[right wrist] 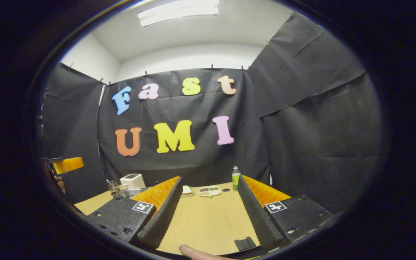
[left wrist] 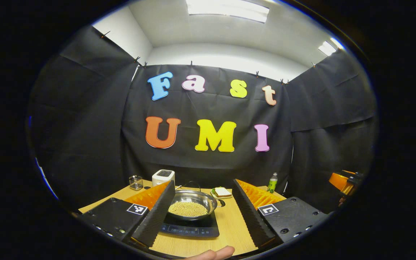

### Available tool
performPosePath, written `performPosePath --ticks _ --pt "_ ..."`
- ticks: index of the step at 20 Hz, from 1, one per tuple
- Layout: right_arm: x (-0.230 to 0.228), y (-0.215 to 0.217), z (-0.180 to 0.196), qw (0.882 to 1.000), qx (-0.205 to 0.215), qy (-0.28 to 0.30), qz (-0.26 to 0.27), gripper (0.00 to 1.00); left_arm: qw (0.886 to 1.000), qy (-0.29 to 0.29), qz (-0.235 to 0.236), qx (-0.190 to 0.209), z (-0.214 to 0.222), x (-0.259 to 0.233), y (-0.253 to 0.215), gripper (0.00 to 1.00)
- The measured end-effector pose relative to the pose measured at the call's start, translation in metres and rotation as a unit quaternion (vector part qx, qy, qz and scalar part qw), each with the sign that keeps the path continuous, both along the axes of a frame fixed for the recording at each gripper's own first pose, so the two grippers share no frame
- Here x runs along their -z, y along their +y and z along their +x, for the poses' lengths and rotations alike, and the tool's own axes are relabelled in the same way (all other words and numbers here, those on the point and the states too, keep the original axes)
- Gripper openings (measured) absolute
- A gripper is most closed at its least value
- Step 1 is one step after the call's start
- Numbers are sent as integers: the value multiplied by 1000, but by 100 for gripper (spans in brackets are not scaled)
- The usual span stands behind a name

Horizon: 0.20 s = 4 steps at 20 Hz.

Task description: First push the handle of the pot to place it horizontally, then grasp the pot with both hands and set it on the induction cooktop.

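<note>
Pale wood grain covers the table [left wrist: 231, 224], the biggest thing here, and on it sits the flat dark induction cooktop [left wrist: 190, 227] with the pot [left wrist: 192, 202] already resting on top — a shallow steel bowl-shaped pan holding a heap of small yellowish beans. By the look of it the placing is done, and both grippers hang back from it. The left gripper [left wrist: 202, 213] has its fingers spread wide apart with nothing between them, the pot framed in the gap but well beyond the tips. The right gripper [right wrist: 208, 213] is likewise spread and holds nothing, looking along bare table, with the pot's rim just visible past its left finger. The pot should handle as stiff, smooth and rather slippery metal, made heavier by its load — and the loose beans would roll if it tilts. I would take it by opposite sides of the rim, kept level. A thin wire handle seems to arch behind it, though I cannot tell for sure.
</note>
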State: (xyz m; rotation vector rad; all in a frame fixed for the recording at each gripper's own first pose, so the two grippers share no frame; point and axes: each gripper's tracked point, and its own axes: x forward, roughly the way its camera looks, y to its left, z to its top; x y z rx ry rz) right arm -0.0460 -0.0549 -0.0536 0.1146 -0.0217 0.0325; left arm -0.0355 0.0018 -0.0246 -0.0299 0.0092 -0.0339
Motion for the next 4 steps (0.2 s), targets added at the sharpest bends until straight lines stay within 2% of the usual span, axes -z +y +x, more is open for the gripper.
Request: performPosePath --ticks 1,4 --pt "-2 0 0 1000 -3 -3 4 95 1000 -1 0 1 2 -1 -1 95" --pt "1 -3 2 1000 -10 0 20 97 1000 4 -3 7 6 3 -3 95"
